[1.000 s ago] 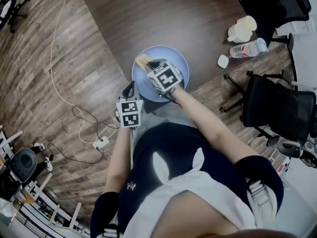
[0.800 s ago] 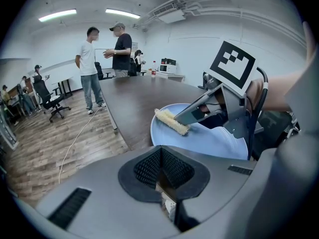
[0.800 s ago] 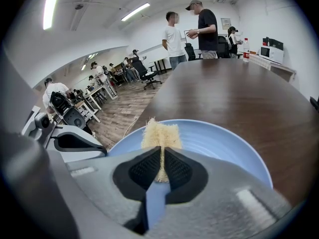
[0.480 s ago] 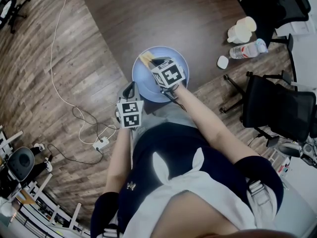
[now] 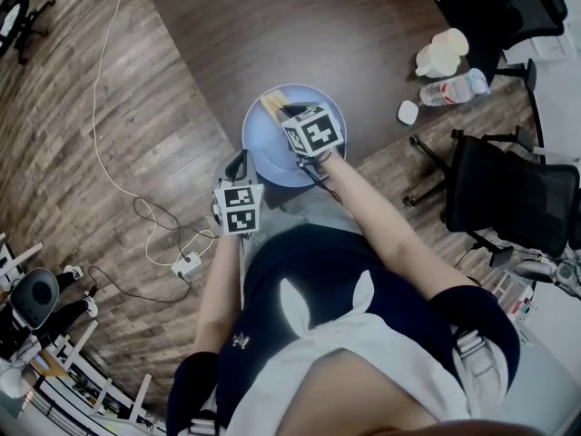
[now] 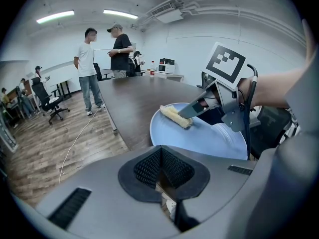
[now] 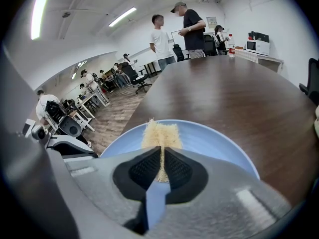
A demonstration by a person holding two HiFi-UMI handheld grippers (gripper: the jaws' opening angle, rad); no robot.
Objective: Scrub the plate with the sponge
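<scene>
A round light-blue plate (image 5: 269, 155) lies at the near edge of the dark table. My right gripper (image 5: 284, 113) reaches over it and is shut on the yellow sponge (image 5: 272, 104), which presses on the plate's far left part. In the right gripper view the sponge (image 7: 160, 134) sticks out ahead of the closed jaws over the plate (image 7: 214, 142). My left gripper (image 5: 239, 163) sits just off the plate's left rim, beyond the table edge, jaws shut with nothing seen between them. From the left gripper view (image 6: 160, 156) the sponge (image 6: 175, 116) and plate (image 6: 209, 139) lie ahead.
The dark wooden table (image 5: 300, 34) stretches away from me. A white jug (image 5: 442, 55), a plastic bottle (image 5: 454, 89) and a small white object (image 5: 408, 112) stand at its right. Black office chairs (image 5: 513, 193) are on the right. A cable and power strip (image 5: 186, 262) lie on the floor. Two people (image 6: 104, 59) stand far off.
My right gripper has pushed the sponge a little farther across the plate, away from me and slightly right. The left gripper and the plate have stayed put.
</scene>
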